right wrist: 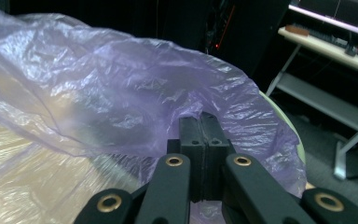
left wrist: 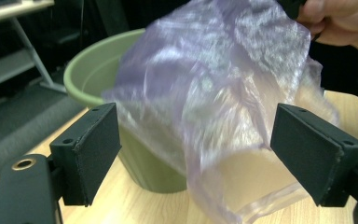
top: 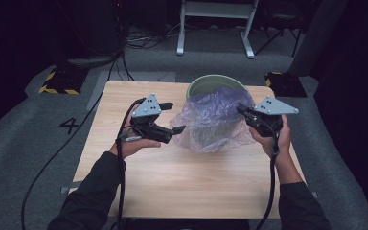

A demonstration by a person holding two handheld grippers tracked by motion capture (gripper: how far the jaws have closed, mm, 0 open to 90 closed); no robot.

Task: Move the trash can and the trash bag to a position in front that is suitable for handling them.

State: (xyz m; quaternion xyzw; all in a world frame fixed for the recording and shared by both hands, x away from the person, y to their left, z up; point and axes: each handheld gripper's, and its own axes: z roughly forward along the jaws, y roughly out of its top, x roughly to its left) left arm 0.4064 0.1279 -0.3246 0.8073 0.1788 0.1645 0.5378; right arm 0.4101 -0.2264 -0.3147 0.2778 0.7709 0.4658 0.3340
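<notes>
Landmark: green bucket (top: 206,86) at the far middle of the worktop (top: 187,177).

Nearest to the camera, in the high view: two dark sleeves come in from the bottom edge, one hand on each gripper, cables trailing back over the near edge of the worktop.

Left gripper (top: 172,117): left of the bucket, just beside it, aimed across at it. Jaws wide apart, nothing between the pads. In the left gripper view the two black pads (left wrist: 95,149) stand clear on either side, with the bag (left wrist: 223,98) hanging beyond them, untouched, and the bucket (left wrist: 98,70) behind the bag.

Right gripper (top: 242,111): right of the bucket, at its rim. Jaws clamped together on the bag's edge. In the right gripper view the pads (right wrist: 200,140) meet with the purple film (right wrist: 121,93) pinched between them, and the film spreads away from the grip.

Bag (top: 211,120): thin see-through purple plastic, draped over the near and right side of the bucket, from the rim to the worktop. Its lower edge bunches on the worktop in front of the bucket. The far left part of the bucket rim is uncovered.

Beyond the bucket: grey carpet past the far edge of the worktop, white frame legs (top: 215,28), a yellow-black striped block (top: 57,81) far left of the bucket.
</notes>
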